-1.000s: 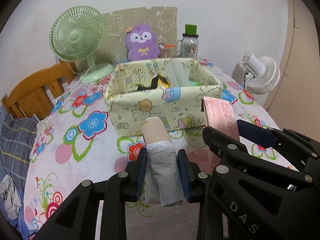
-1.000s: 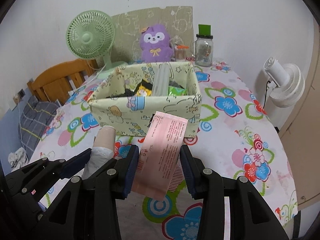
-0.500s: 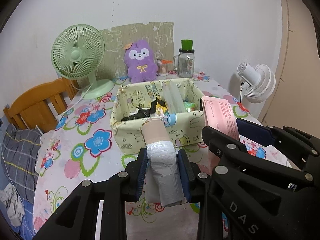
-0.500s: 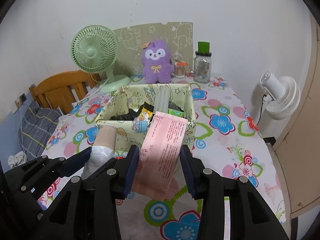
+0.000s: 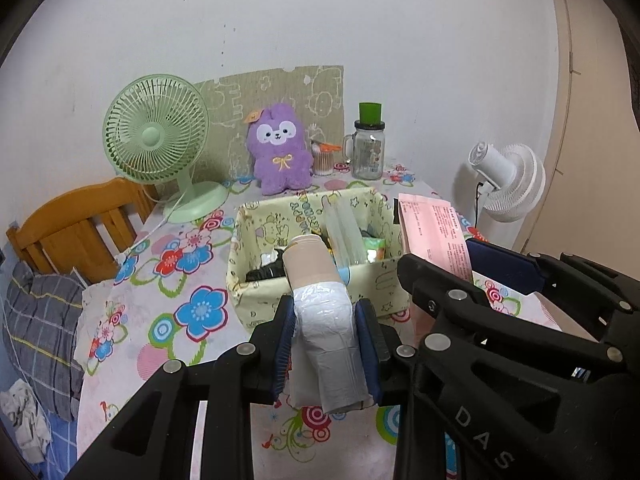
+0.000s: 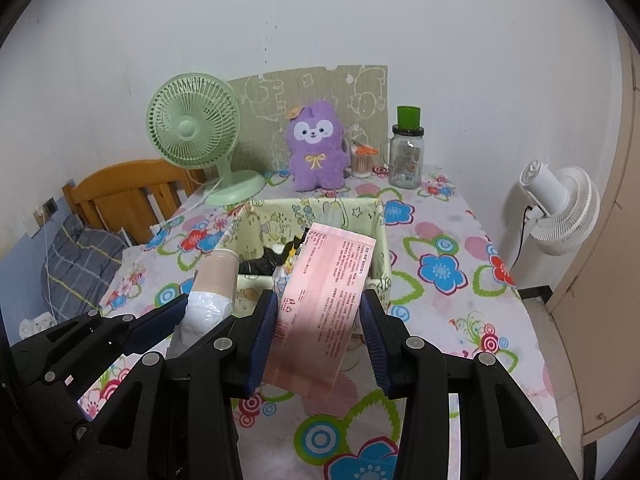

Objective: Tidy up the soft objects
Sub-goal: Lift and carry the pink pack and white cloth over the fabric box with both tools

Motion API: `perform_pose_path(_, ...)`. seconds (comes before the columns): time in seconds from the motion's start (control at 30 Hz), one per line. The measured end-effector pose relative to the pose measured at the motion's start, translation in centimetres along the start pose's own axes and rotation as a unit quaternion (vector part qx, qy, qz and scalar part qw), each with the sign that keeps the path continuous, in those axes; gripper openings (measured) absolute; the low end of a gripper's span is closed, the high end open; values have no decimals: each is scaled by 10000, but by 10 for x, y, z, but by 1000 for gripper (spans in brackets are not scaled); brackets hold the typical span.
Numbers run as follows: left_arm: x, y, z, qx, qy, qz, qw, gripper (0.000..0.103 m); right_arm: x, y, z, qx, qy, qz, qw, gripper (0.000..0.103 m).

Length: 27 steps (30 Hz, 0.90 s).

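Observation:
My left gripper (image 5: 326,344) is shut on a roll of grey-white plastic bags with a beige core (image 5: 330,336), held above the floral table in front of the yellow fabric storage box (image 5: 260,300). My right gripper (image 6: 318,336) is shut on a flat pink packet (image 6: 324,300), just to the right of the roll (image 6: 210,300) and also before the box (image 6: 382,280). The box holds dark and coloured packets and a clear divider. The pink packet also shows in the left wrist view (image 5: 434,236).
A green desk fan (image 6: 196,136), a purple plush toy (image 6: 316,148), a small cup of sticks (image 6: 362,160) and a glass jar with a green lid (image 6: 406,152) stand at the back wall. A white fan (image 6: 560,208) is off the table's right edge; a wooden chair (image 6: 124,192) on the left.
Both grippers have risen and pulled back from the box with their loads; the box looks smaller and farther, and I see more of its inside.

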<state>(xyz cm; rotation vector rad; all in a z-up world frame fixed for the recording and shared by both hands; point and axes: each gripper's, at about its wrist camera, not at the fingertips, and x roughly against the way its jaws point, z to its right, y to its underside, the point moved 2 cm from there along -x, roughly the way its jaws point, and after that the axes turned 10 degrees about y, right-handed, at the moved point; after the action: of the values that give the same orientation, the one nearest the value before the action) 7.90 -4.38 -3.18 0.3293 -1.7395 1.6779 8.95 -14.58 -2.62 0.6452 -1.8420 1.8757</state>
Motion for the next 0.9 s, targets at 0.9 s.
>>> perform_pose_path(0.9,-17,-37,-9,-8,19,132,9999,31,-15,-41,0,4,8,161,9999,46)
